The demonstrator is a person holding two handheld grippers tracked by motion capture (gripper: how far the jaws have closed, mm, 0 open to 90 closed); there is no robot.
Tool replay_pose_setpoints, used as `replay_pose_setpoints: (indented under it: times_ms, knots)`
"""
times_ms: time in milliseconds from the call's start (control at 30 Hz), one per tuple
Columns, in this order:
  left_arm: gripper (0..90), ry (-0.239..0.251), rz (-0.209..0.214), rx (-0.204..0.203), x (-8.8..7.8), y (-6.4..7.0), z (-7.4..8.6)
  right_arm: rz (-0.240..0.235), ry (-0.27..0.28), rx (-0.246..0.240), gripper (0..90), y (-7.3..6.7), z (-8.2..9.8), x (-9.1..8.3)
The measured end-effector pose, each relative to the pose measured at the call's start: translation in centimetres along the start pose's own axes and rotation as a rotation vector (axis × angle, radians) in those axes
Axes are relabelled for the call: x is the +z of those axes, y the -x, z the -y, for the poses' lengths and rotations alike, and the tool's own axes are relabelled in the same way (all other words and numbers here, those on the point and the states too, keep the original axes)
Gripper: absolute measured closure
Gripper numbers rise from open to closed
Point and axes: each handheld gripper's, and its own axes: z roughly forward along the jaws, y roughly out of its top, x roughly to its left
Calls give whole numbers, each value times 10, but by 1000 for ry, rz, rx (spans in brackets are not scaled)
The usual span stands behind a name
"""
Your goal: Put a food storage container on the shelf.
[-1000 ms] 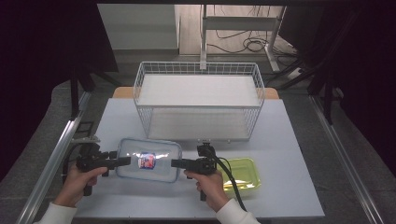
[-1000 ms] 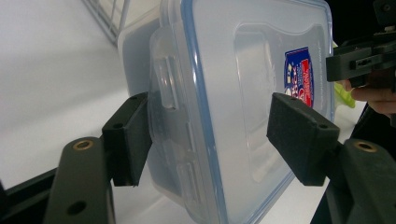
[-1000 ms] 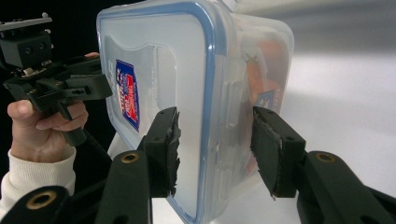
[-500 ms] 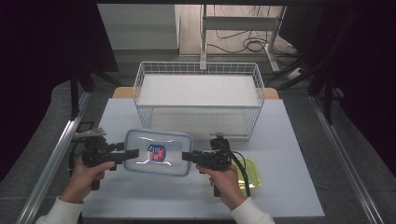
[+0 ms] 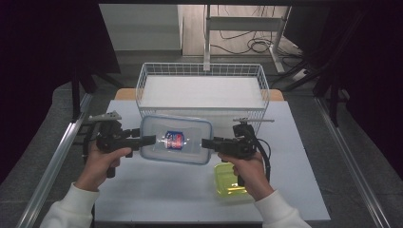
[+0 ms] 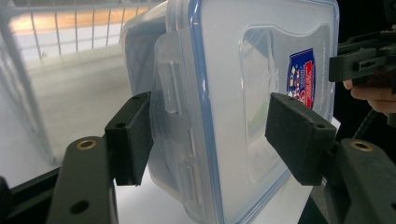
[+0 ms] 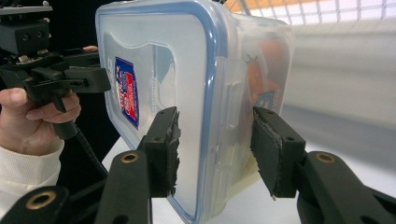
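We are holding a clear plastic food container [image 5: 176, 145] with a blue-rimmed snap-on lid and a red-and-blue sticker on top, and it is hanging in the air above the white table [image 5: 304, 142], just in front of the wire basket's front wall and near the middle of the table's width. We are gripping it from both short ends at once. Our left gripper [image 5: 151, 139] is pinching the container's left end; in the left gripper view [image 6: 212, 135] one black pad is pressing the container's side wall by the lid's clasp, while the other pad is sitting over the lid face, and we cannot tell whether that pad is touching. Our right gripper [image 5: 206, 143] is pinching the right end; in the right gripper view [image 7: 215, 147] one pad is lying against the lid and the other against the wall beside the clasp. Through the wall there we are seeing something orange inside, too blurred to name. A yellow-green lidded container [image 5: 230, 180] is lying on the table near its front edge, partly under our right hand [image 5: 249, 173]. The white wire basket [image 5: 202, 71] is standing at the table's far edge, well behind our left hand [image 5: 100, 161].
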Motion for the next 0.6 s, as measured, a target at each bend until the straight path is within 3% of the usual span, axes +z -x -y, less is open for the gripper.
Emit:
replay_pose_setpoints:
  times_ms: [267, 600]
  knots:
    - [344, 16, -6, 8, 10, 11, -29, 7, 10, -39, 528, 8, -31, -21]
    - [347, 33, -28, 29, 17, 22, -76, -3, 25, -78, 527, 16, -74, -38]
